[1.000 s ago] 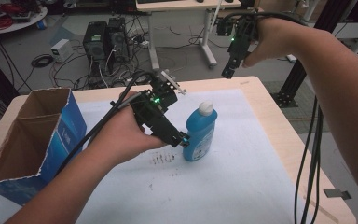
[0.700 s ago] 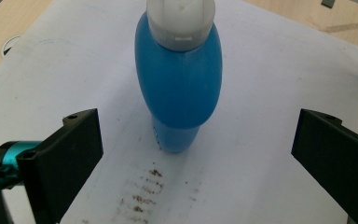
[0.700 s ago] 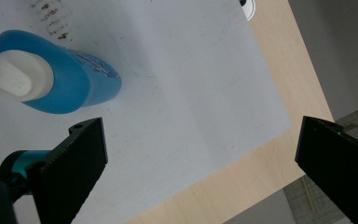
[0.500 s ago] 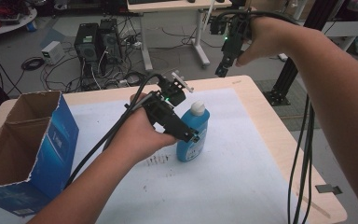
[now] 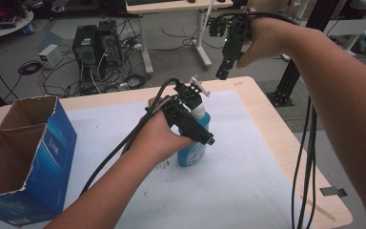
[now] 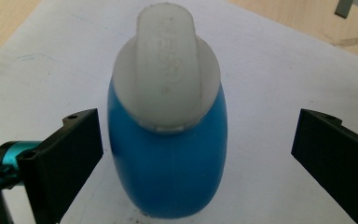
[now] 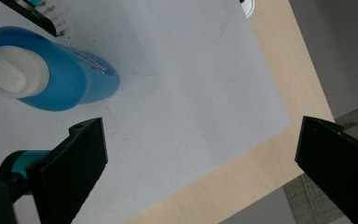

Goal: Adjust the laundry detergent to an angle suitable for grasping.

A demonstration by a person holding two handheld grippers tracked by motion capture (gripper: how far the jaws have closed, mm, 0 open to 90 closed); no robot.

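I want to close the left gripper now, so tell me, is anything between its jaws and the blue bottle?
Nothing visible. The left gripper is open, its jaws on either side of the blue bottle, with bare white mat in the gaps. Neither jaw touches the bottle yet.

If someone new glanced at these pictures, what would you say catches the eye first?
Most striking is the blue bottle with its white cap, upright on the white mat mid-table, framed by the open jaws of the left gripper, which do not touch it. Next, the right gripper held high over the table's far edge, jaws wide. Then the open blue cardboard box at the table's left.
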